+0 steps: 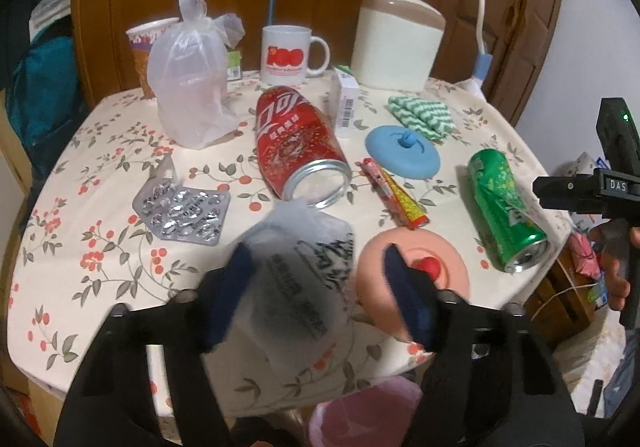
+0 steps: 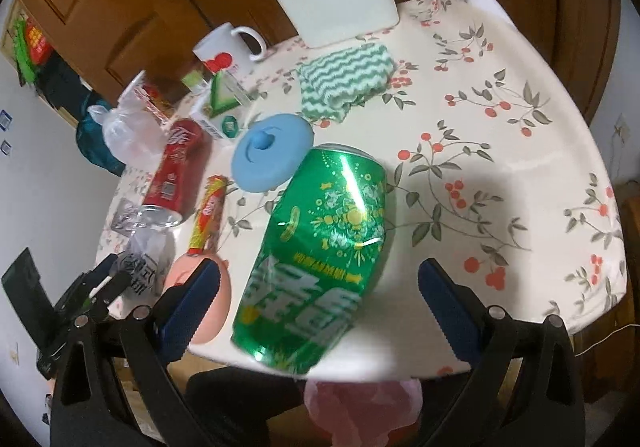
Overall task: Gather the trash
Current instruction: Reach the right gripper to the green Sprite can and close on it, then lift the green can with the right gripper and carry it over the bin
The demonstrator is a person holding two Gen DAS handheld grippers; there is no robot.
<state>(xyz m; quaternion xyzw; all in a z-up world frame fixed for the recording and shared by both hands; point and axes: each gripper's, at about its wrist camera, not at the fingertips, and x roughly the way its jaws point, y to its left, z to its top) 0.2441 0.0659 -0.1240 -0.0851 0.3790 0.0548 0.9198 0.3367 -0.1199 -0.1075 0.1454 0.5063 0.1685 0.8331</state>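
The left gripper [image 1: 316,287] has its dark blue pads spread fairly wide, with a translucent white plastic wrapper printed in black [image 1: 300,267] between them; the left pad touches it, but the blur hides whether it is truly pinched. The right gripper [image 2: 320,311] is wide apart, its blue pads on either side of a dented green aluminium soda can [image 2: 320,251] lying on its side near the front edge of the floral tablecloth [image 2: 500,127], neither pad touching it. A red soda can [image 1: 296,147] lies tipped at the table's middle, beside a red and yellow candy wrapper tube [image 1: 394,193] and a silver blister pill pack [image 1: 182,213]. A crumpled pink bag [image 2: 360,407] shows below the table edge.
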